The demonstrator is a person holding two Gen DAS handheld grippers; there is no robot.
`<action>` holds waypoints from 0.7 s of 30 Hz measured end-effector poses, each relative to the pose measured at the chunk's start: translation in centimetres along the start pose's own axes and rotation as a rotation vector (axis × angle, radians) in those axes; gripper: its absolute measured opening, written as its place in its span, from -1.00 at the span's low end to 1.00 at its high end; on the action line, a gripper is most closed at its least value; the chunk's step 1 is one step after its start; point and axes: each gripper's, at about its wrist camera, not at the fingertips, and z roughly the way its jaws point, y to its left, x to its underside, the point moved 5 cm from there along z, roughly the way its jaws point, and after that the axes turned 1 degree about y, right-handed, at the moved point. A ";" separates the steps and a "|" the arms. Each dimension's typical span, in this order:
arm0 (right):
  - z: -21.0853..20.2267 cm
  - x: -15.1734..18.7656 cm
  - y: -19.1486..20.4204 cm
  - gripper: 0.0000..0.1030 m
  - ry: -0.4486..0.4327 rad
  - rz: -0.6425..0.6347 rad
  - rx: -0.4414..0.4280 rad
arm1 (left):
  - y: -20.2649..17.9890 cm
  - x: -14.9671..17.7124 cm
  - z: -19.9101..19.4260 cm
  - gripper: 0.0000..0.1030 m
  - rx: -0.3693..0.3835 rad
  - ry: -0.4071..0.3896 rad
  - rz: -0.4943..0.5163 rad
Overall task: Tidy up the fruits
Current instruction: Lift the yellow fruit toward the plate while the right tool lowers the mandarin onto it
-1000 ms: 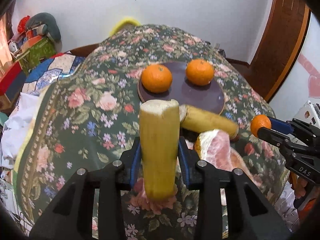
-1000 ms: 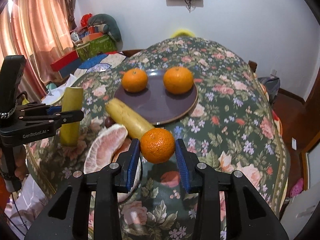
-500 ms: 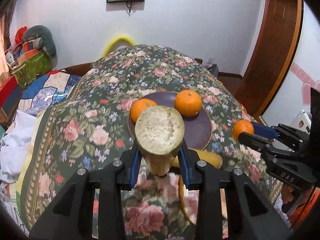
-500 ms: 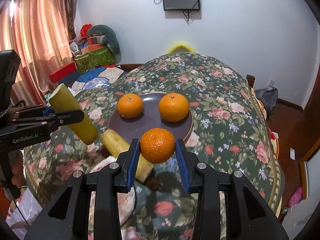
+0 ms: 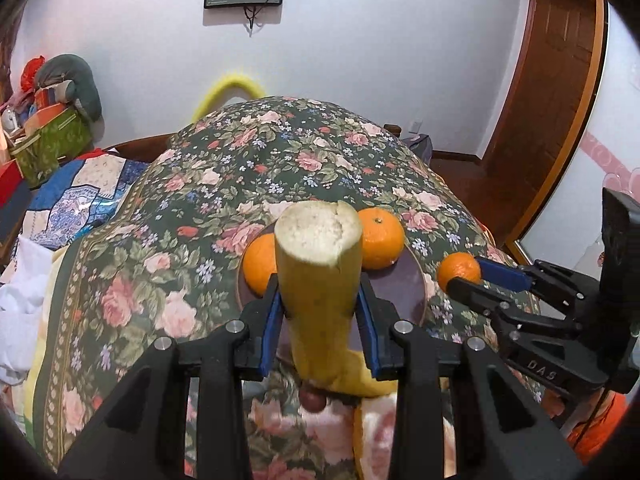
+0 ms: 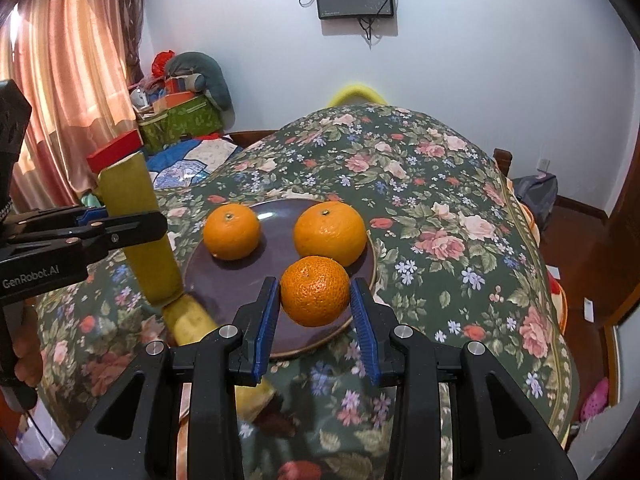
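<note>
- Left wrist view: the left tongs (image 5: 320, 312) are pinching a thick yellow banana piece (image 5: 318, 276), cut end up and tilted a bit toward the camera, held up off the table (image 5: 160, 208).
- Behind it sits the dark plate (image 5: 404, 284) with two oranges, one (image 5: 258, 264) peeking out left of the banana piece and the other (image 5: 380, 238) on its right.
- Over to the right, the right tongs (image 5: 464, 276) come in from the side, clamped on a small mandarin (image 5: 458, 270) just past the plate's right rim.
- Right wrist view: same mandarin (image 6: 315, 291) is squeezed between the blue pads, hovering over the near part of the plate (image 6: 224, 280).
- The near-left stretch of the plate is bare; the two oranges (image 6: 231, 232) (image 6: 330, 233) take up the far side, well apart from each other.
- A second banana piece (image 6: 188, 318) lies on the floral cloth touching or just off the plate's near-left rim, right under the held piece (image 6: 138, 232).
- The cloth drops off on the right toward a wooden floor (image 6: 580, 312), with lots of open table on that side.
</note>
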 end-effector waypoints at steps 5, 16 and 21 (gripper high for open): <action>1.4 -0.3 -0.5 -0.35 0.010 0.004 -0.001 | -0.2 -0.8 1.6 -0.34 0.008 0.003 0.003; 3.5 -0.1 -1.3 -0.35 0.047 0.007 -0.002 | -0.8 -1.6 4.6 -0.34 0.027 0.027 -0.001; 4.6 0.0 -1.5 -0.35 0.068 0.013 -0.005 | -0.3 -1.7 6.4 -0.34 0.042 0.057 -0.034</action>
